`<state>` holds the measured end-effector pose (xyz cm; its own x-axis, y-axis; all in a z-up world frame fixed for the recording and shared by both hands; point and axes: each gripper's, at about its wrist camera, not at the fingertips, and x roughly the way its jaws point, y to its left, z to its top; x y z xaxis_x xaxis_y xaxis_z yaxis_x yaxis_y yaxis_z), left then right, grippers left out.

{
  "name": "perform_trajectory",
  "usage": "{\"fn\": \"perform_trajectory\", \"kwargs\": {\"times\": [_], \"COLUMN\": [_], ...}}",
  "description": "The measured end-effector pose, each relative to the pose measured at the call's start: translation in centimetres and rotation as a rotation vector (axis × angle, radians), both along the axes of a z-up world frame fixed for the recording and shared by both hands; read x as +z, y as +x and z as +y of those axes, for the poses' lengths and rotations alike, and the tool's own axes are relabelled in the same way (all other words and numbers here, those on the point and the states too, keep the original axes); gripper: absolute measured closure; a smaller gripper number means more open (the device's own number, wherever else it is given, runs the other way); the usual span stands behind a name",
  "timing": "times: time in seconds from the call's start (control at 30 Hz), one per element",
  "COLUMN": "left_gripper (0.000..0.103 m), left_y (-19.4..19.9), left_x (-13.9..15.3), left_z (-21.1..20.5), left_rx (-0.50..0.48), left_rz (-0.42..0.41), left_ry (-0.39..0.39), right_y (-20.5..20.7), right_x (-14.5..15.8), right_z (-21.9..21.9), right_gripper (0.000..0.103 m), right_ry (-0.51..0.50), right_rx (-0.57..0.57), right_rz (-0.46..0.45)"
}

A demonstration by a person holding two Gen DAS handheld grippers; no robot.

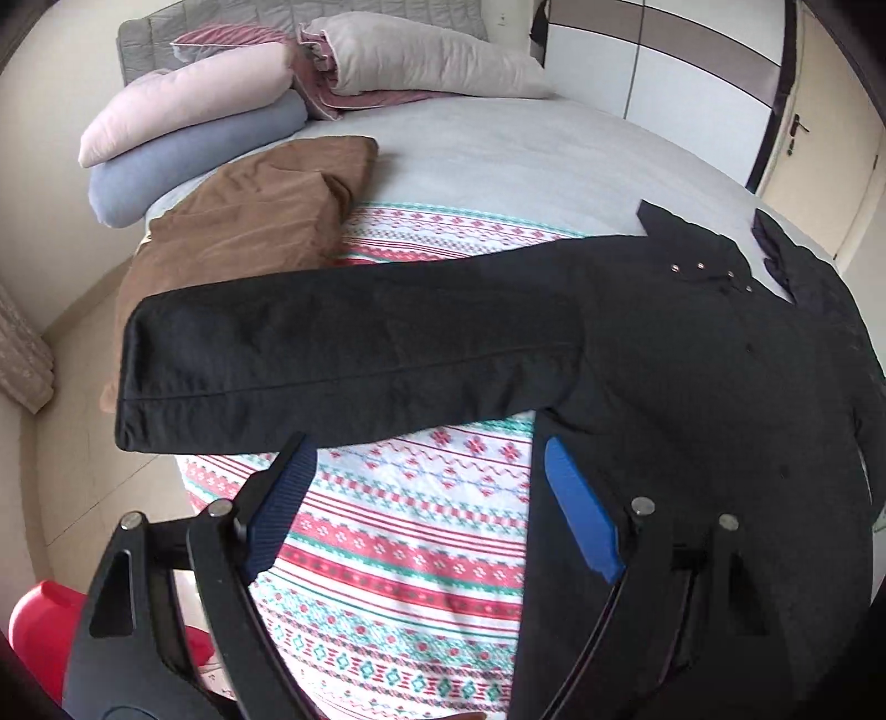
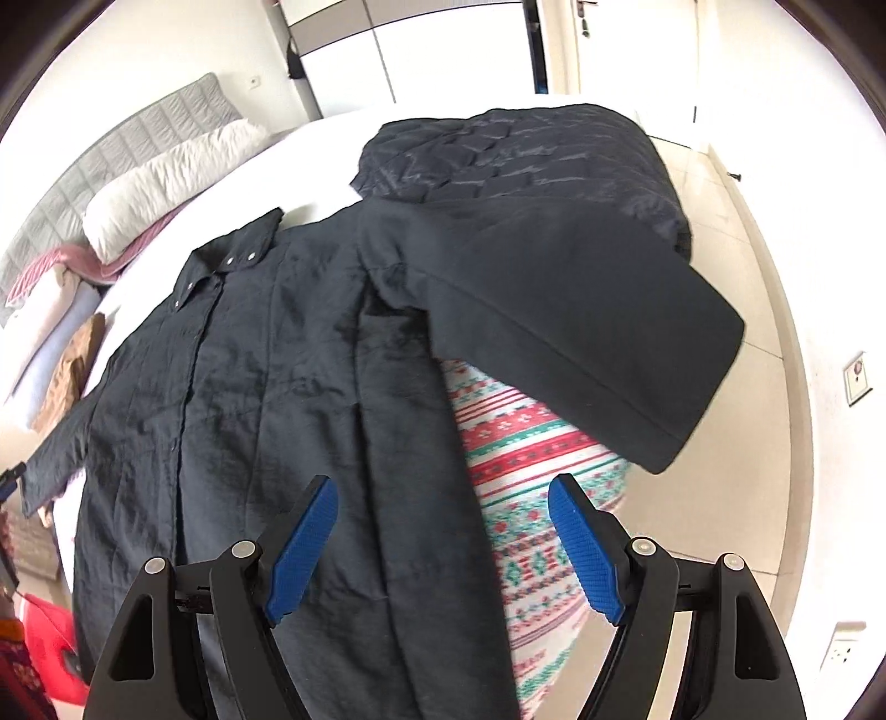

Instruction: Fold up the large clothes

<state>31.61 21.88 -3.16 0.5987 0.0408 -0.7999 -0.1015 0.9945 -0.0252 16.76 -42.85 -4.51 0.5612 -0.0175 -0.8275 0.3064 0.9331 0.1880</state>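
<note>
Our left gripper (image 1: 426, 498) has its jaws spread wide with nothing between them, hanging over the patterned blanket (image 1: 398, 554) just beside the left edge of the black coat (image 1: 692, 387). Our right gripper (image 2: 443, 531) is spread wide too and holds nothing — its left pad sits over the coat's (image 2: 249, 387) front, its right pad over the strip of the blanket (image 2: 526, 498) at the bed's edge.

The coat lies flat on the bed, front up, collar with metal snaps (image 1: 700, 267) pointing toward the headboard (image 1: 166, 33). One sleeve (image 1: 332, 354) stretches out sideways across the blanket, its cuff overhanging the bed's edge; the other sleeve (image 2: 581, 332) runs out the opposite way, cuff past the mattress edge as well. Under that far sleeve we see a dark quilted garment (image 2: 526, 160).

Further out lie a folded brown garment (image 1: 249, 221), partly under the first sleeve, then stacked pillows (image 1: 194, 116) — pink over blue — and a grey one (image 1: 421, 61).
</note>
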Motion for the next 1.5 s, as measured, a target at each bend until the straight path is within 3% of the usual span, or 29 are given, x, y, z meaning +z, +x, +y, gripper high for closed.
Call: {"fn": "perform_trajectory", "kwargs": {"times": [0.3,0.5,0.8,0.87,0.9,0.93,0.97,1.07,1.13,1.2,1.3,1.4,1.5], "left_gripper": [0.018,0.018,0.018,0.018,0.018,0.018,0.018,0.019,0.025,0.041,0.050,0.052,0.054], "left_y": [-5.2,-7.8,-6.7,-5.4,-4.6,-3.8,-3.0,-0.5,1.5,3.5,6.8,9.8,12.4], "left_x": [0.3,-0.7,-1.9,-1.4,-1.0,-0.7,-0.3,0.5,0.8,0.7,-0.2,-1.7,-3.6], "left_z": [-10.5,-14.4,-19.4,-21.1,-22.1,-23.2,-24.4,-28.3,-31.4,-35.2,-40.8,-47.2,-52.9], "left_rx": [-0.184,-0.190,-0.261,-0.298,-0.316,-0.333,-0.349,-0.400,-0.440,-0.487,-0.535,-0.579,-0.607], "left_rz": [0.026,-0.011,0.077,0.081,0.078,0.072,0.063,0.023,-0.014,-0.047,-0.074,-0.078,-0.074], "left_ry": [-0.194,-0.192,-0.220,-0.224,-0.222,-0.217,-0.212,-0.196,-0.184,-0.188,-0.235,-0.304,-0.348], "right_y": [-1.8,-1.0,2.4,3.0,3.4,3.7,3.8,2.9,2.5,2.7,4.2,5.9,7.5], "right_x": [-1.3,-6.0,-11.8,-11.7,-11.2,-10.5,-9.4,-3.9,0.4,4.4,9.2,11.7,11.8], "right_z": [-10.7,-16.8,-21.8,-22.2,-22.2,-22.1,-21.9,-20.6,-19.9,-19.2,-18.0,-17.2,-17.3], "right_gripper": [0.015,0.013,0.013,0.018,0.046,0.090,0.094,0.095,0.095,0.096,0.097,0.097,0.097], "right_ry": [0.030,0.206,0.480,0.525,0.525,0.507,0.477,0.274,0.172,0.068,-0.097,-0.213,-0.281], "right_rx": [-0.126,-0.219,-0.322,-0.319,-0.297,-0.288,-0.281,-0.219,-0.184,-0.154,-0.119,-0.093,-0.094], "right_rz": [-0.110,-0.183,-0.324,-0.358,-0.365,-0.349,-0.348,-0.406,-0.445,-0.478,-0.493,-0.490,-0.471]}}
